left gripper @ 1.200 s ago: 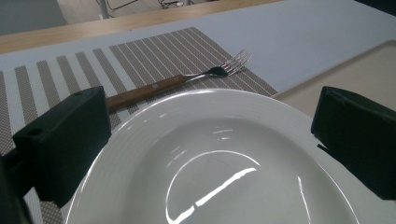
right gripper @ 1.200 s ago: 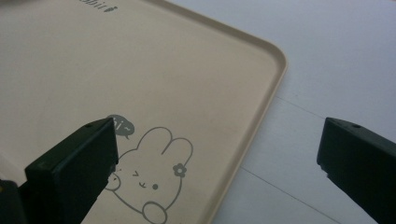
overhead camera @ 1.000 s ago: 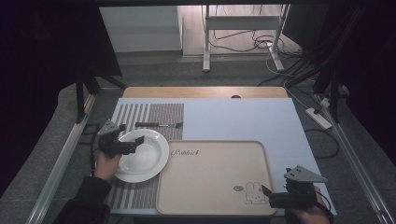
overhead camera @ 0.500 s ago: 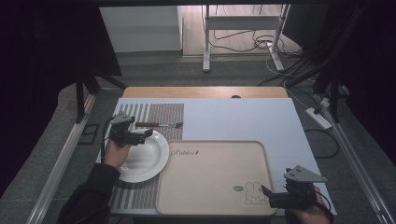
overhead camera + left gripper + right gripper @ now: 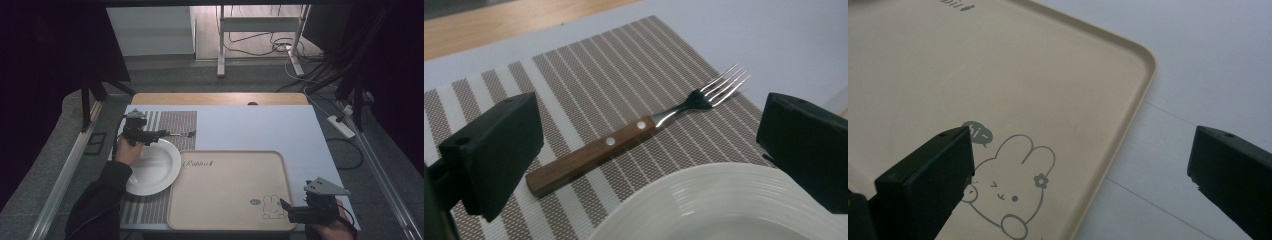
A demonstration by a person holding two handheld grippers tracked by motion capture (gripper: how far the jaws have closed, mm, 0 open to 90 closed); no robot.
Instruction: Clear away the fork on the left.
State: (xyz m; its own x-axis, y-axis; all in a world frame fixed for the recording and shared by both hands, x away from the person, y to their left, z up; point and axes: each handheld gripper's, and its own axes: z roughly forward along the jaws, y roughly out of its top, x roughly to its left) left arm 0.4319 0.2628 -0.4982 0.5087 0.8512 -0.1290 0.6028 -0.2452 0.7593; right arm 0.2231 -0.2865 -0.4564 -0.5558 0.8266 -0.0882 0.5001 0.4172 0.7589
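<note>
The fork (image 5: 639, 131) lies flat on the striped placemat (image 5: 589, 75) just beyond the white plate (image 5: 734, 205), straight ahead of the left gripper (image 5: 159, 133), whose jaws stand wide apart and hold nothing. Its long axis runs crosswise between them, wooden handle toward the left jaw and steel tines toward the right. The right gripper (image 5: 286, 206), also open and empty, hovers well apart over the beige tray (image 5: 230, 195) corner, so the left hand is far nearer.

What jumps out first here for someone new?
The big beige tray with a rabbit drawing fills the table's near middle. Left of it, a white plate sits on a striped mat, with a wooden-handled fork just behind. The left claw hangs open over the fork.
</note>
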